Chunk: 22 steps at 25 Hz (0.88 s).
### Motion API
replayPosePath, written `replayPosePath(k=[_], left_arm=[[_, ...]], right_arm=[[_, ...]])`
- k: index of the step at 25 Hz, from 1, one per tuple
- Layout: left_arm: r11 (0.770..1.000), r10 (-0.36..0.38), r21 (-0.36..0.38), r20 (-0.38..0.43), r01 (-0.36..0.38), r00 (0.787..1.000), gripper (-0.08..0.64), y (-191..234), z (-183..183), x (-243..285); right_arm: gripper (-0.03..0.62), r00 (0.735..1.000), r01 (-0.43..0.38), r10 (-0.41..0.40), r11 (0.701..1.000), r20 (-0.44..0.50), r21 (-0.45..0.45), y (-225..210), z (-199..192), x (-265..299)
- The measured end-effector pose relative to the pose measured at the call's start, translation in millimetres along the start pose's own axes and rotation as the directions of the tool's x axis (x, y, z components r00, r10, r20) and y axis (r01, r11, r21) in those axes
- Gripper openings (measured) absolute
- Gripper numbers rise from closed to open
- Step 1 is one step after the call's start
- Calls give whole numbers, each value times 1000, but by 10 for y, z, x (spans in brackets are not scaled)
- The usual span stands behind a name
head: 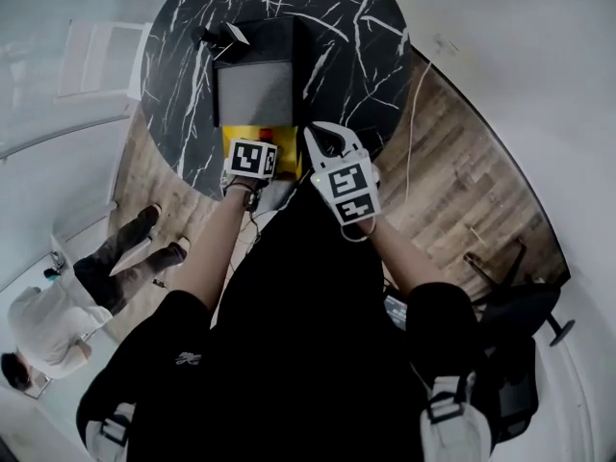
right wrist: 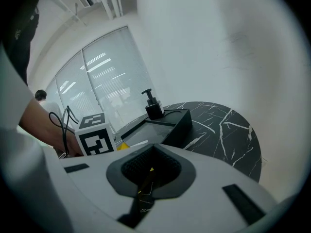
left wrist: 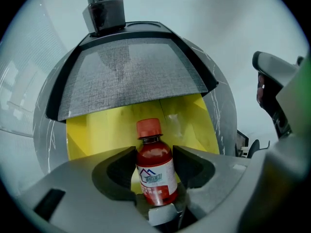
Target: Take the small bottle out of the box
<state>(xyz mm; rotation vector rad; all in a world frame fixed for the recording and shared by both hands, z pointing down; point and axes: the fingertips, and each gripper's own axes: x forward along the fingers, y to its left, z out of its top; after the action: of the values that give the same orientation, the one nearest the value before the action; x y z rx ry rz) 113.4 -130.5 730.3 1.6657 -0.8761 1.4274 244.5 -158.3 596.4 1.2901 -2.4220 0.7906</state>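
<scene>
A small bottle (left wrist: 155, 171) with a red cap, red liquid and a white label stands upright between the jaws of my left gripper (left wrist: 154, 152), which is shut on it. Behind it the box (left wrist: 127, 76) lies open, its grey fabric lid raised over a yellow inside (left wrist: 102, 130). In the head view the left gripper (head: 252, 154) sits at the near edge of the box (head: 255, 94), over its yellow part. My right gripper (head: 329, 141) hovers beside it to the right, jaws shut on nothing. In the right gripper view the right gripper (right wrist: 151, 166) faces the black box (right wrist: 167, 123).
The box rests on a round black marble table (head: 356, 46). A black pump dispenser (head: 223, 36) stands at the box's far end. A person (head: 77, 296) stands on the wooden floor to the left, and a black office chair (head: 520, 311) is at the right.
</scene>
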Motion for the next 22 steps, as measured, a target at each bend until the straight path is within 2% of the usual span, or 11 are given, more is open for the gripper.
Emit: replayPosePath(k=[7,13,18,22], left_arm=[[998,-55,-15,85,56,995,232,10,-8,-74],[995,-75,-53,209,88,975,230,66,16,-220],[992,-78,-61,354,106,932,222,115,73,-443],[991,-76,-63,474,119,877,221,170,187,-691]], right_arm=[[-6,1000,0,0,1000,-13,-21,167,-32,99],[-6,1000,23,-24,999,-7,-44,337,-45,81],[-6,999,48,-48,997,12,-57,448,0,45],[-6,998,58,-56,995,32,-77,567,98,12]])
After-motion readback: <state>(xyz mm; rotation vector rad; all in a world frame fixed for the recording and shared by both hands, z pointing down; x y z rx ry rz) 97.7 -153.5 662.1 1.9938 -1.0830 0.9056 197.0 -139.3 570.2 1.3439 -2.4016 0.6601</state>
